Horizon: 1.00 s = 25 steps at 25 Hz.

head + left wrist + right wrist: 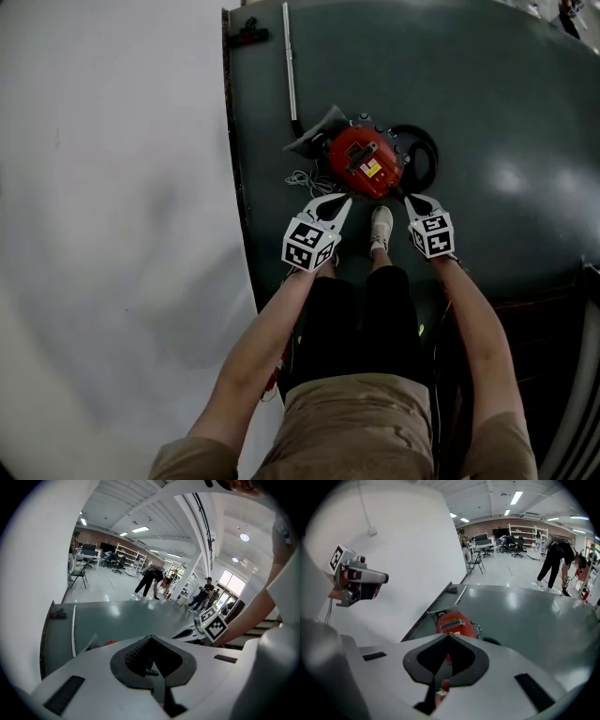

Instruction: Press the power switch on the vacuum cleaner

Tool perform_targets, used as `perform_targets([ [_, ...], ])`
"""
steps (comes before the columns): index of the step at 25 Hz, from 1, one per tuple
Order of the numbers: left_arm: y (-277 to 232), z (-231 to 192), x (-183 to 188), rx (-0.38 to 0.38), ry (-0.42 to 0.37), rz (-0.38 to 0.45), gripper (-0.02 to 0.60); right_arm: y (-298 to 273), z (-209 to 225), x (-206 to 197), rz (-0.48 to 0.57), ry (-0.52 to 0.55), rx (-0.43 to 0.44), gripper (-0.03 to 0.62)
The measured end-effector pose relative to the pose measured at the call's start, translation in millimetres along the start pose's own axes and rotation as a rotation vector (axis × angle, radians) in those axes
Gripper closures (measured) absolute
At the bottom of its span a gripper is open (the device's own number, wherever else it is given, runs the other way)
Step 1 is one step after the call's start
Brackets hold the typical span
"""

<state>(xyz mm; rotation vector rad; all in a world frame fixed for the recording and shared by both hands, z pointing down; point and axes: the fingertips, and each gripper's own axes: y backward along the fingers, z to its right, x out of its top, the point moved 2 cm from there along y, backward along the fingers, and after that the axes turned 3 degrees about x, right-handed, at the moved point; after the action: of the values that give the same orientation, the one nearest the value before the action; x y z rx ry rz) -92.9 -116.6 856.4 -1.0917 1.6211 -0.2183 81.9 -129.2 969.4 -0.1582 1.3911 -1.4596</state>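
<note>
The round red vacuum cleaner (364,161) sits on the dark green floor (506,112), just in front of the person's shoe (381,228). This looks like the reaching step. The left gripper (345,201) and right gripper (410,199) are close beside it, jaws together and holding nothing. Next, one tip should push down on the switch, which is too small to pick out.

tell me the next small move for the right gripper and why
Probably ease the right gripper down and forward onto the top of the red vacuum cleaner. Its jaws are shut, so they can serve as a poking tip, and in the right gripper view the vacuum lies straight ahead of them. The power switch itself is too small to make out here, so go slowly.
</note>
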Motion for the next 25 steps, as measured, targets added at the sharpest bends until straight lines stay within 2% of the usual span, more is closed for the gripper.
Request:
perform_targets([
  [3, -17, -13, -23, -0.008, 0.023, -0.022, 0.577, -49, 11, -22, -0.055, 0.04, -0.026, 0.583],
  [7, -38, -32, -48, -0.006, 0.068, -0.039, 0.577, -104, 31, -54, -0.086, -0.027, -0.071, 0.583],
  [13, -82, -49, -95, -0.03, 0.015, -0.157, 0.577, -160, 45, -99, -0.176, -0.02, -0.155, 0.583],
  [18, -107, -57, -120, -0.055, -0.03, -0.248, 0.577, -192, 48, -97, -0.174, -0.065, -0.144, 0.583],
  [21, -112, -58, -135, -0.065, -0.074, -0.3, 0.577, -207, 42, -97, -0.211, -0.073, -0.115, 0.583],
  [25, -118, -59, -139, -0.072, -0.051, -0.321, 0.577, -225, 31, -96, -0.248, -0.119, -0.062, 0.583],
])
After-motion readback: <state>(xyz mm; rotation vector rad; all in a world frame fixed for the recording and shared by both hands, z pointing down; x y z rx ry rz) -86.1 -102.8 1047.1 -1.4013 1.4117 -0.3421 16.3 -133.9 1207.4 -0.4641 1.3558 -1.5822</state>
